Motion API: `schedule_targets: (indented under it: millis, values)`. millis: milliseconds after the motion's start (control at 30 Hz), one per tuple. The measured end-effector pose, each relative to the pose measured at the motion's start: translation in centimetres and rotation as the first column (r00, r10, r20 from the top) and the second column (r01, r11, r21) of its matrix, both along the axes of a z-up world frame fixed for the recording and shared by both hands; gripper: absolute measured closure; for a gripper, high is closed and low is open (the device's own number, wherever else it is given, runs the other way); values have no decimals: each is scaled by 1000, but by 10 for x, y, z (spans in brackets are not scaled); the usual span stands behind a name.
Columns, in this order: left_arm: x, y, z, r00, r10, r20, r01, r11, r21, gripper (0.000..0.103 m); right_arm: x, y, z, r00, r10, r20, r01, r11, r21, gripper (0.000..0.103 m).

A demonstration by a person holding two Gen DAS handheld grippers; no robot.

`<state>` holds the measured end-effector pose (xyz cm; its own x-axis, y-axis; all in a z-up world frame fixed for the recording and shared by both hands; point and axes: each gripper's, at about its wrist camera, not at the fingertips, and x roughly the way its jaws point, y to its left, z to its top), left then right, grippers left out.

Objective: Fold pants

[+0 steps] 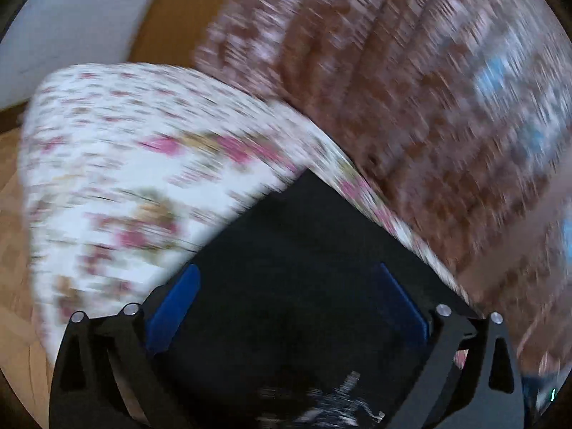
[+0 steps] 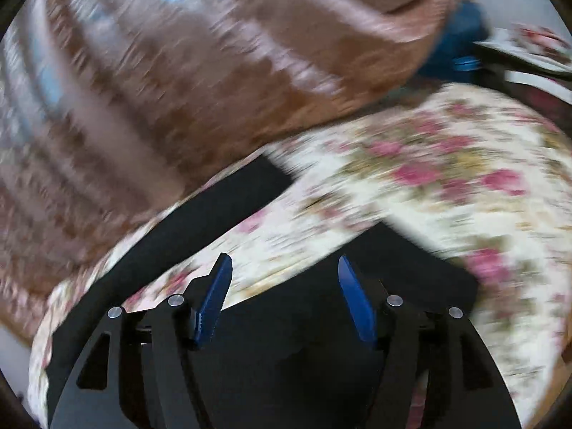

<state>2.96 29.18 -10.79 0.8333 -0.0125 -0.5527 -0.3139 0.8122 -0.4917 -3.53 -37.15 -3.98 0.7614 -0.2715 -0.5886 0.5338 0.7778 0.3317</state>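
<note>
We saw the black pants (image 1: 286, 250) lying on the floral cloth (image 1: 107, 178) directly beneath both grippers, the left gripper (image 1: 286, 286) and right gripper (image 2: 284, 286) each spread apart and holding nothing, with one dark strip (image 2: 200, 221) running far-right from the right gripper's near-left side.

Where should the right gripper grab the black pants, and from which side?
Judging from this blurred view, take the black pants at the strip's end edge lying flat on the floral cloth. Bring the open right gripper straight forward and low, one finger sliding under that thin edge.
</note>
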Motion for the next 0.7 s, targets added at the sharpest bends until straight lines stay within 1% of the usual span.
schedule_targets:
  millis: [67,133,200,233,267,367,433,500,533,633,700]
  values:
    - [16,-22,0,997,-68,-23,69,998,11,4,32,20,-10,995,92,-36,-91,996,26,42]
    - [31,-43,-3,991,-126,-49,128,992,23,2,54,37,-17,987,147,-62,-145,989,35,42]
    - [42,-58,-4,984,-161,-71,164,986,28,2,78,58,-25,974,203,-97,-201,979,30,41]
    - [48,-65,-5,980,-179,-89,183,983,28,2,90,68,-29,967,230,-111,-229,973,24,39]
    - [54,-72,-7,975,-194,-109,198,980,27,2,99,77,-31,961,248,-121,-248,969,17,34]
    - [68,-80,-8,963,-228,-142,232,973,12,2,120,94,-41,945,288,-154,-291,957,2,32]
    - [78,-77,-4,963,-227,-143,232,973,20,2,130,106,-47,937,302,-174,-309,951,-11,32]
    - [90,-71,1,969,-210,-132,217,975,43,2,137,112,-55,929,311,-199,-321,947,-20,26]
    - [97,-67,3,971,-203,-130,211,976,54,2,139,115,-58,927,312,-208,-323,946,-22,26]
    - [128,-46,10,978,-163,-132,175,980,91,2,144,118,-69,919,310,-244,-322,947,-9,26]
    - [155,-32,12,981,-123,-152,141,983,117,2,143,116,-73,919,308,-247,-317,949,6,26]
